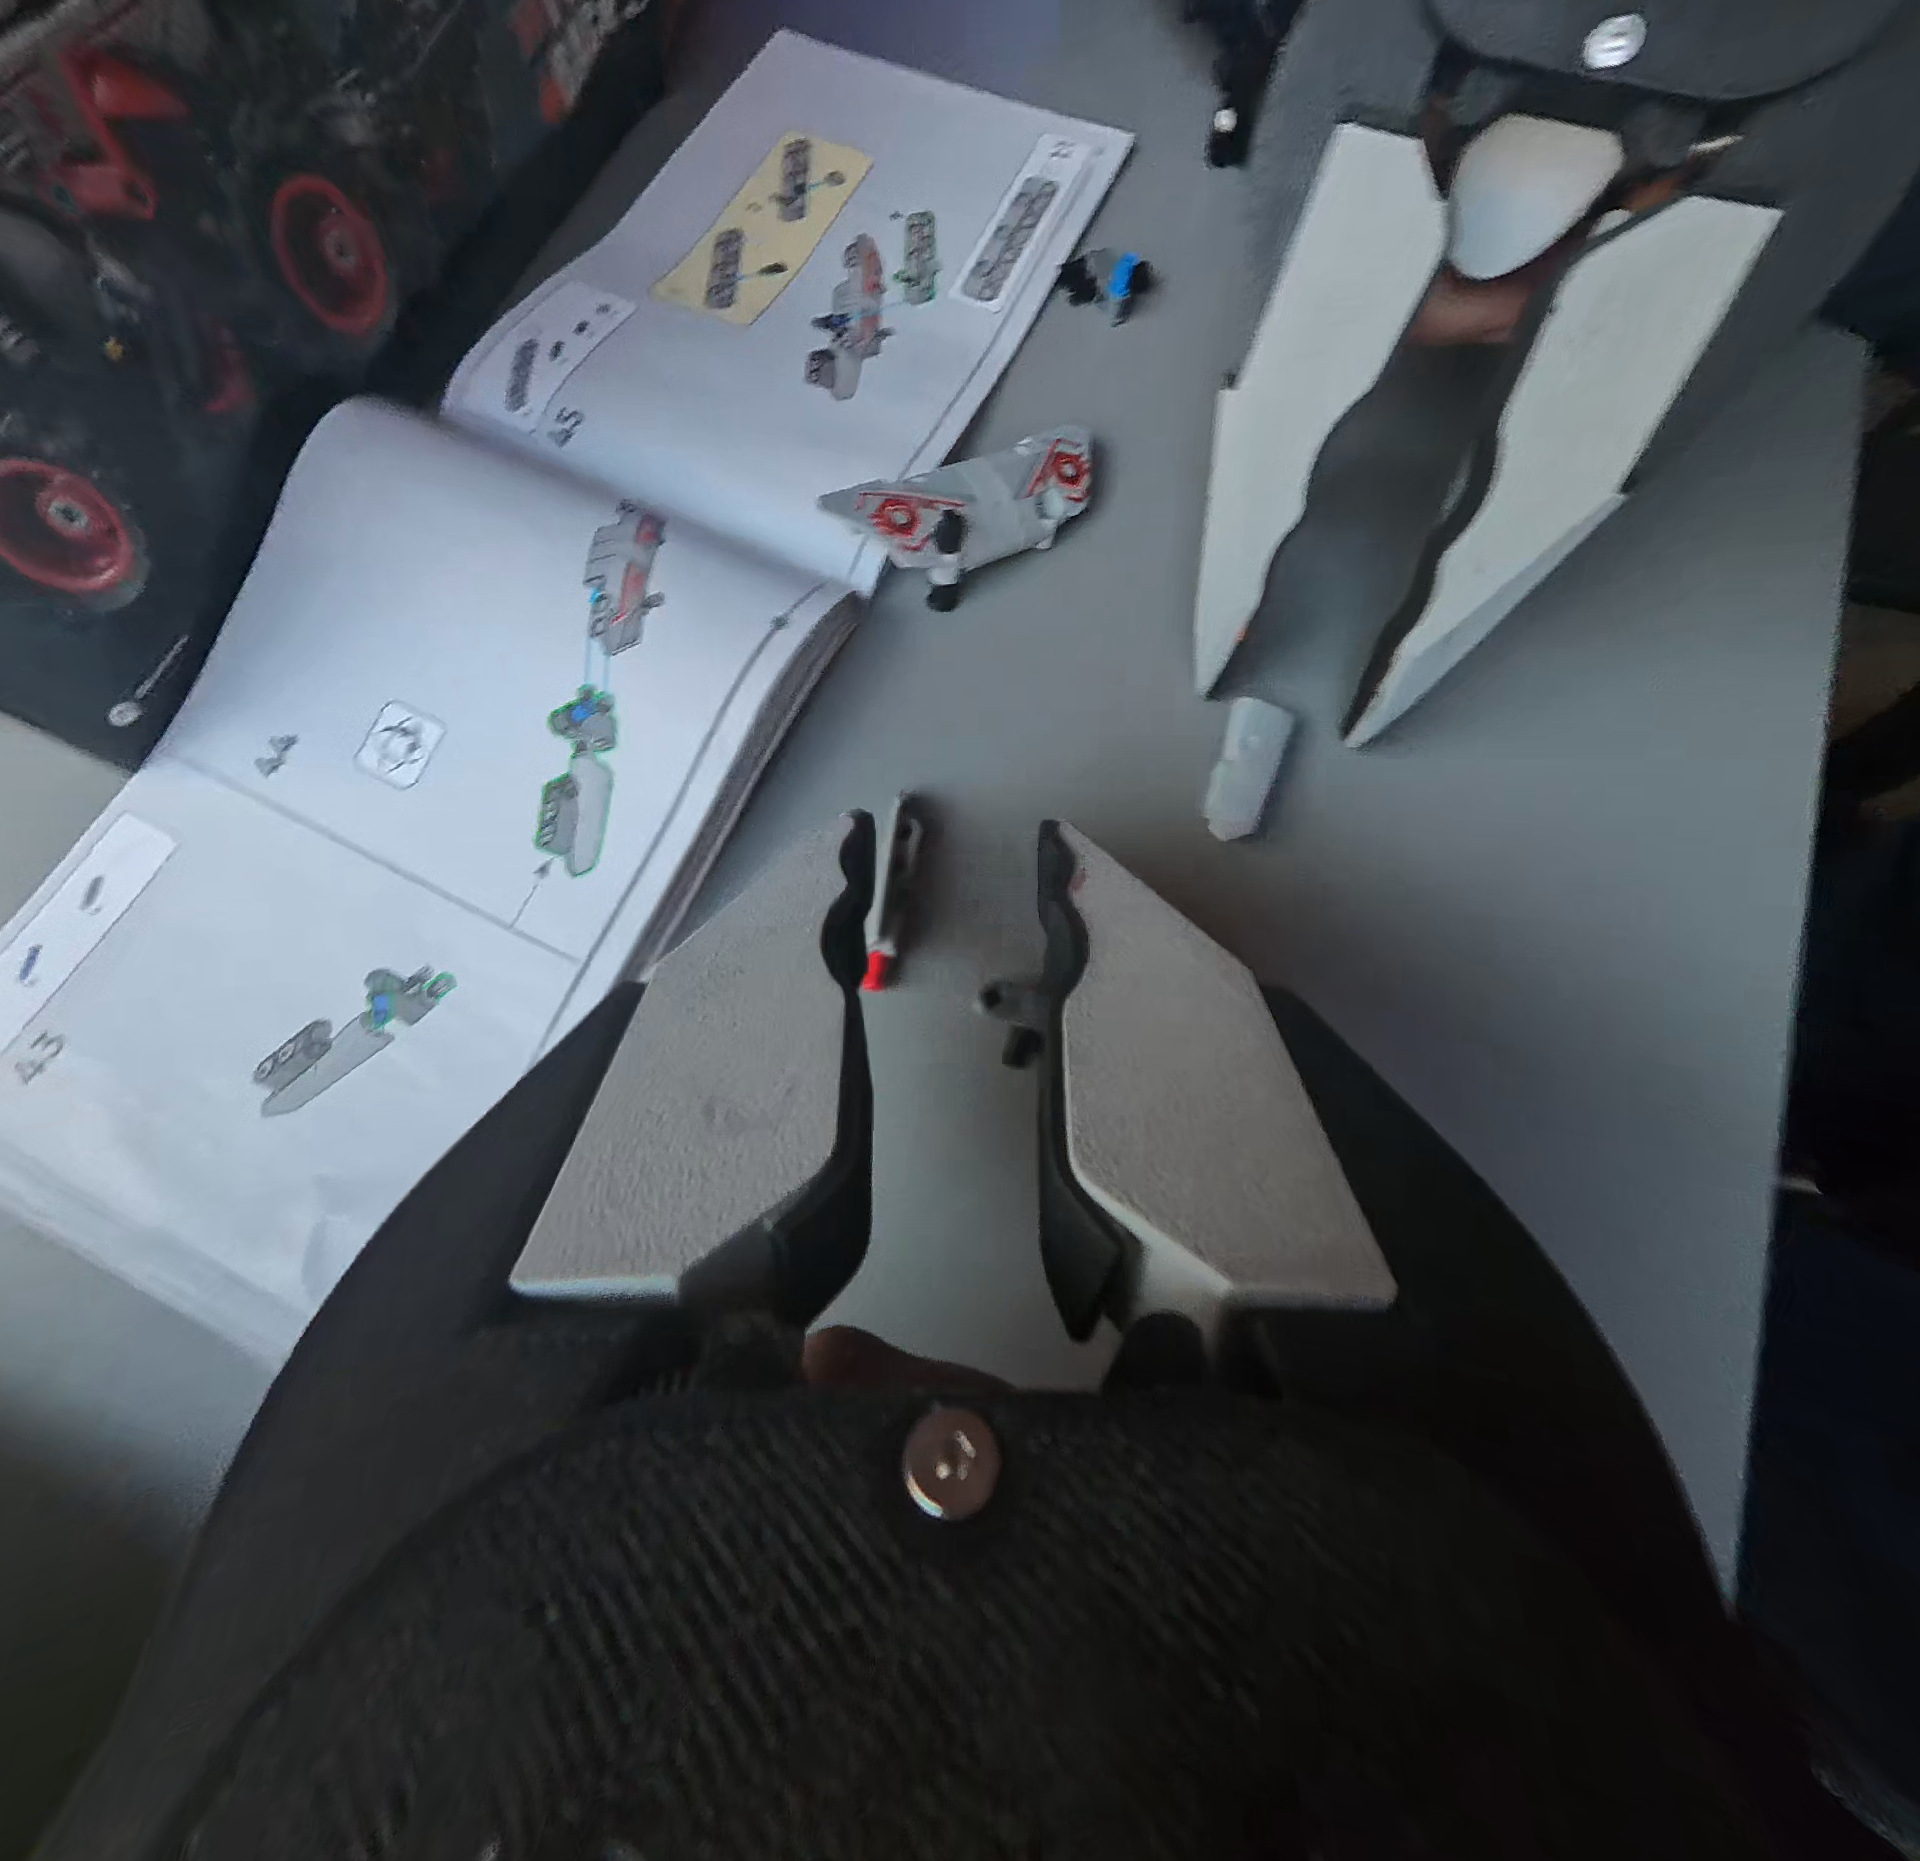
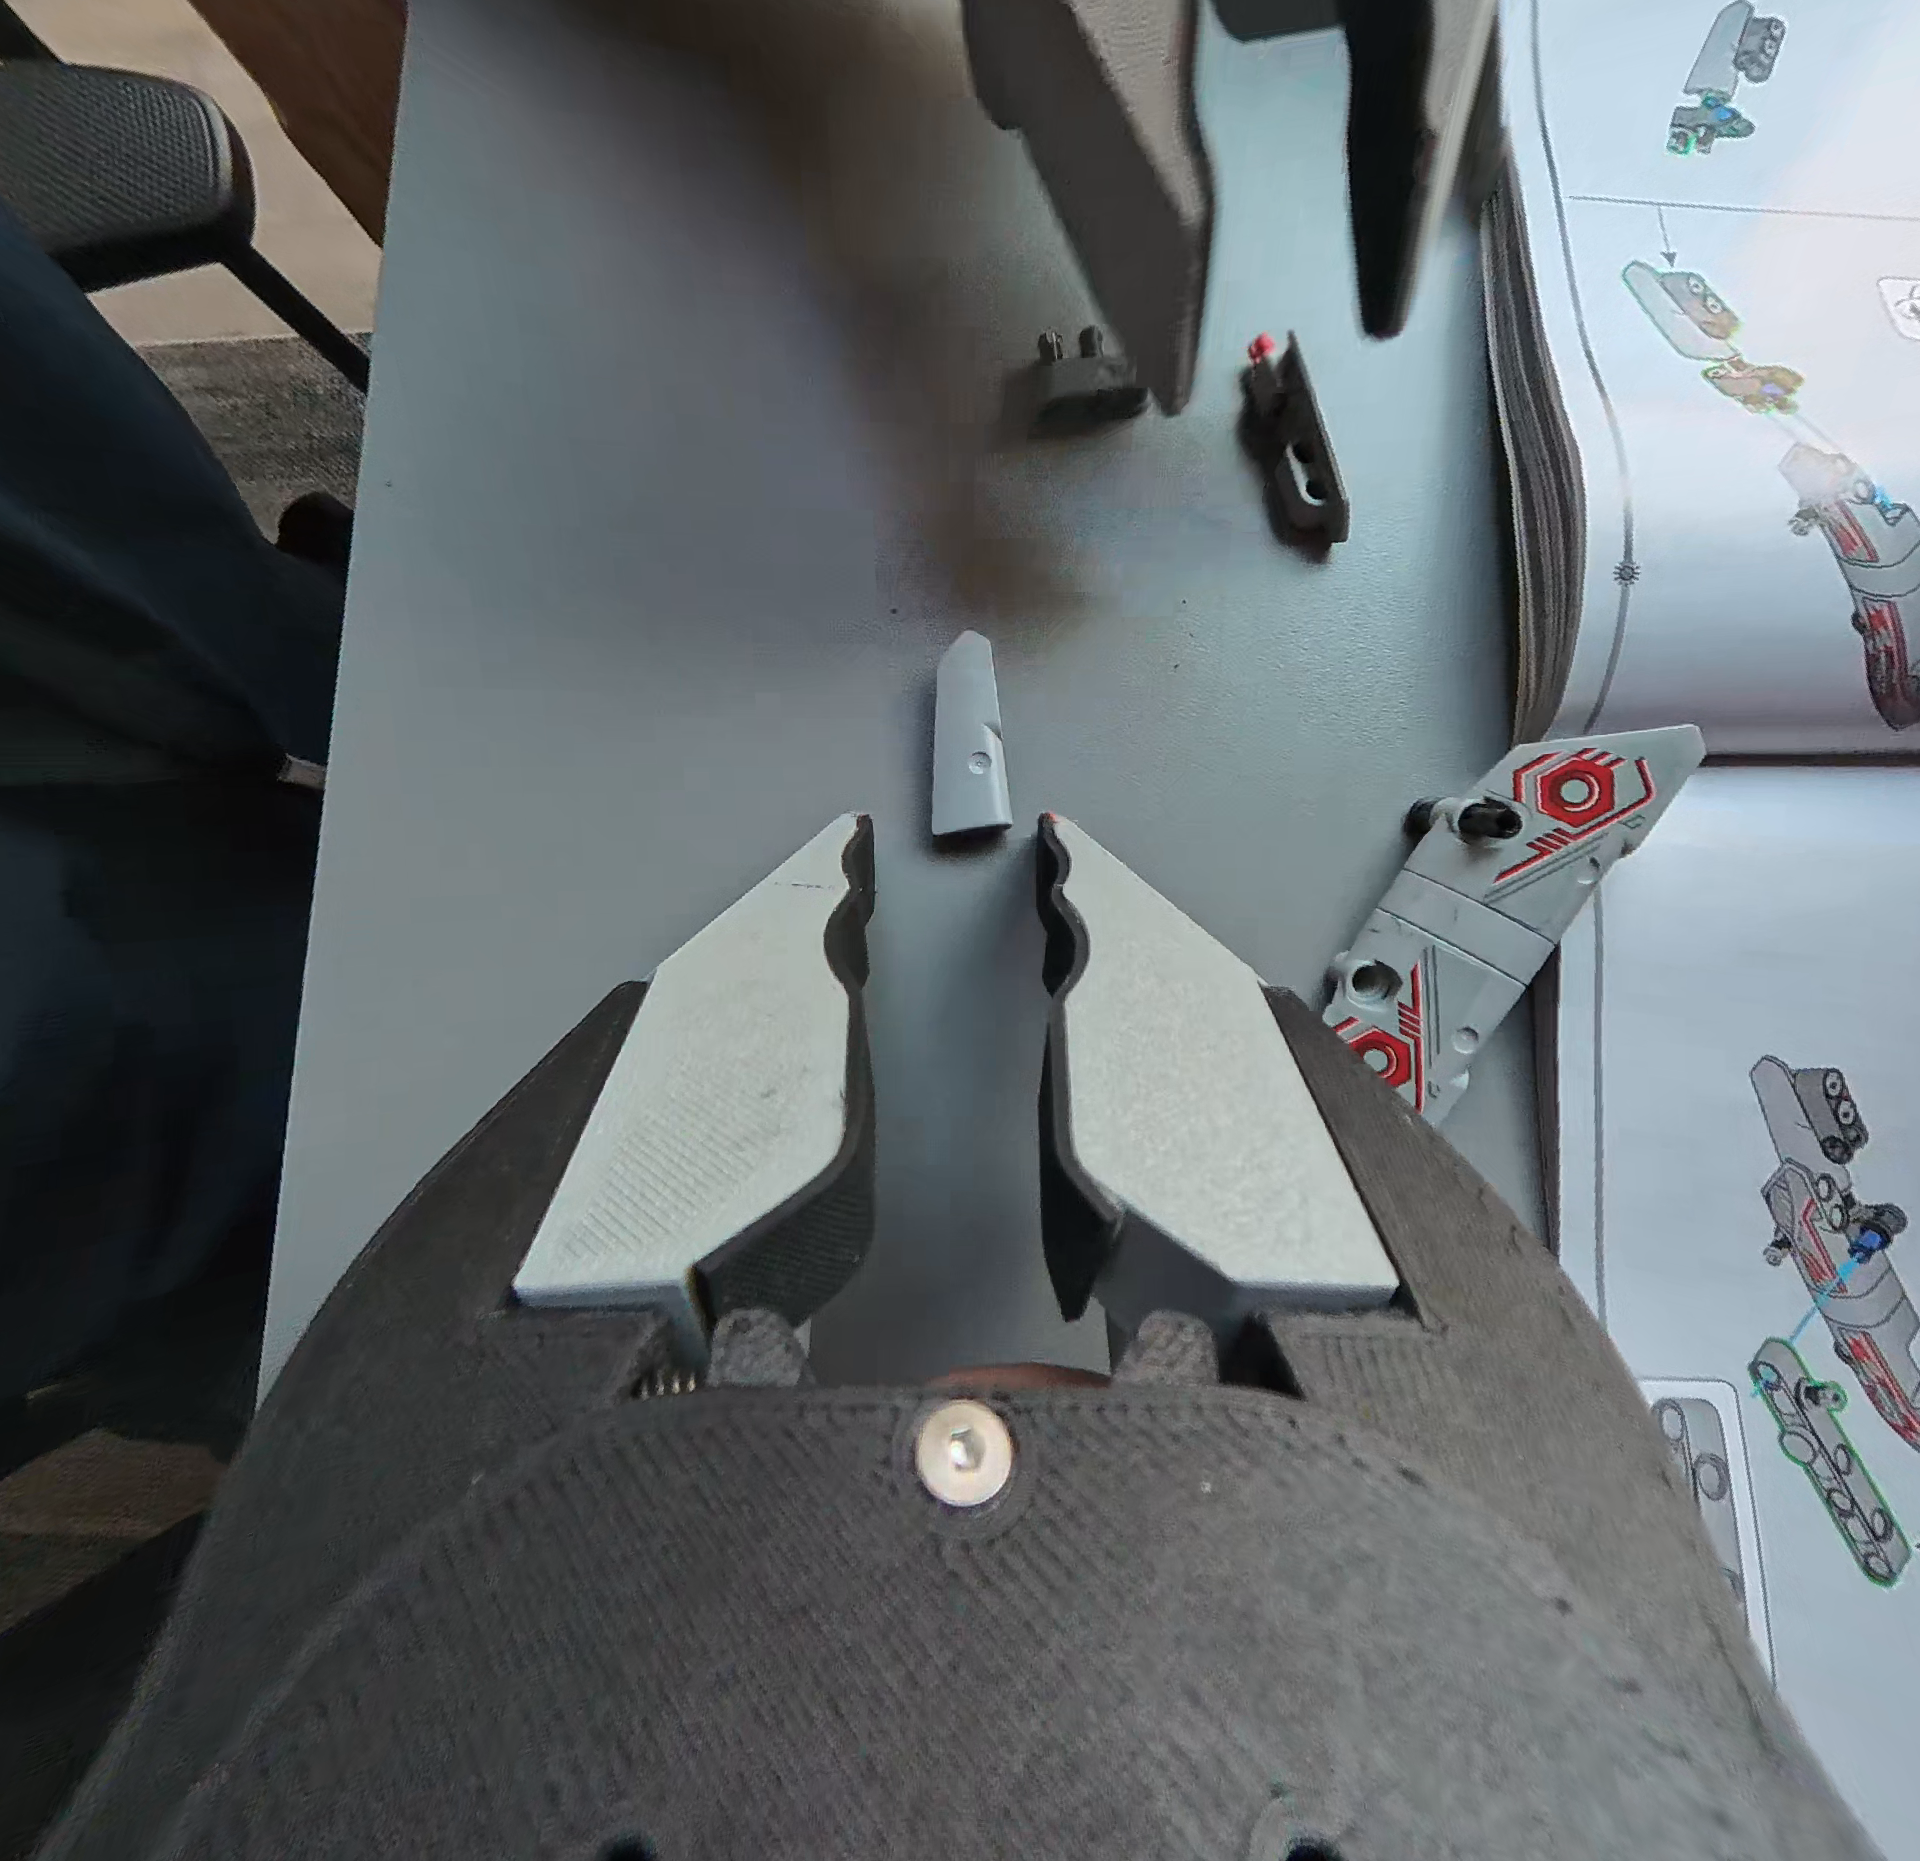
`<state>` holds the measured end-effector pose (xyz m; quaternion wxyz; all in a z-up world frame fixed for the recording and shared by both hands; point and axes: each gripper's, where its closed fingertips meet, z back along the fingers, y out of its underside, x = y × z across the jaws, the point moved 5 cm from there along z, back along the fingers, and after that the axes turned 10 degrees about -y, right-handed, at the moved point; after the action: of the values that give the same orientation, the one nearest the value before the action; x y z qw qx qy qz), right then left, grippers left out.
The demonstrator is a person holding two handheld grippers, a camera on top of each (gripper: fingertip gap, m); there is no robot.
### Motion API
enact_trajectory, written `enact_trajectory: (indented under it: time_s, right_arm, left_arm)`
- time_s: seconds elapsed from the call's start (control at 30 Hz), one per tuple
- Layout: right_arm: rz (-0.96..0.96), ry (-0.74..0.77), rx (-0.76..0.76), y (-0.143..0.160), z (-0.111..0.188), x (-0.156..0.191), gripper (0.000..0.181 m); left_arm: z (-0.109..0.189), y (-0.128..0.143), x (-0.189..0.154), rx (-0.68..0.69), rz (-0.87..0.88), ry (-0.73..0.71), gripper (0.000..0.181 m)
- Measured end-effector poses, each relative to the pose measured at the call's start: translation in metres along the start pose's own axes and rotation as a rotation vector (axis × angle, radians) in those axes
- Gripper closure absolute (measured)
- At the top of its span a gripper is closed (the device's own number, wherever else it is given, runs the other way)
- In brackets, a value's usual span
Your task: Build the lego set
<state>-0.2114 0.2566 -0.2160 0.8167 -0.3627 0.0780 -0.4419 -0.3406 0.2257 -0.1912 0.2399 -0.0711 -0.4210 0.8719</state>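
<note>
Two loose parts sit between the open, empty fingers of the left gripper (image 1: 948, 840) in the left wrist view: a slim dark plastic beam with a red pin at its end (image 1: 896, 892), close against the left finger, and a small dark grey connector with stubby pegs (image 1: 1016, 1011) by the right finger, both on the smooth matte grey table (image 1: 1507, 1084). Beside them lies the open paper instruction booklet (image 1: 436, 668), its glossy pages curling at the spine, and near its corner rests the grey winged sub-assembly with red printed hexagons (image 1: 966, 507). Farther off the right gripper (image 1: 1351, 710) points down at a pale grey tapered panel piece (image 1: 1247, 783). In the right wrist view that gripper (image 2: 956, 845) is spread wide and holds nothing, its wavy black rubber pads bracketing the near end of the tapered panel (image 2: 971, 741), which lies flat and lengthwise between the tips without touching them. Likely the step is picking up this panel; closing squarely on its straight parallel flanks, not the slanted nose, should keep the slick plastic from squirting out. The winged sub-assembly (image 2: 1496, 907) lies just to the right, overlapping the booklet (image 2: 1714, 876), while the beam (image 2: 1294, 450) and connector (image 2: 1081, 388) sit beyond, under the left gripper (image 2: 1288, 325).
</note>
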Motion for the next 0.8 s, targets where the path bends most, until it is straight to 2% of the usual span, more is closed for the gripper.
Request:
enact_trajectory:
  time_s: [0.03, 0.2, 0.47, 0.63, 0.8]
  right_arm:
    - [0.004, 0.005, -0.003, -0.001, -0.001, 0.0, 0.154]
    - [0.019, 0.025, -0.009, -0.002, -0.003, -0.002, 0.159]
    - [0.026, 0.019, -0.019, -0.003, -0.004, -0.002, 0.167]
    - [0.009, -0.006, -0.032, -0.005, -0.006, 0.0, 0.166]
    - [0.007, -0.01, -0.09, -0.011, 0.004, 0.001, 0.159]
  left_arm:
    - [0.0, -0.001, -0.008, -0.004, -0.013, 0.041, 0.154]
    - [-0.003, 0.0, -0.032, 0.003, -0.051, 0.158, 0.153]
    - [-0.005, 0.004, -0.036, 0.028, -0.068, 0.171, 0.154]
    - [-0.009, 0.006, -0.028, 0.041, -0.058, 0.119, 0.156]
    - [-0.005, 0.001, -0.007, 0.018, 0.035, 0.038, 0.157]
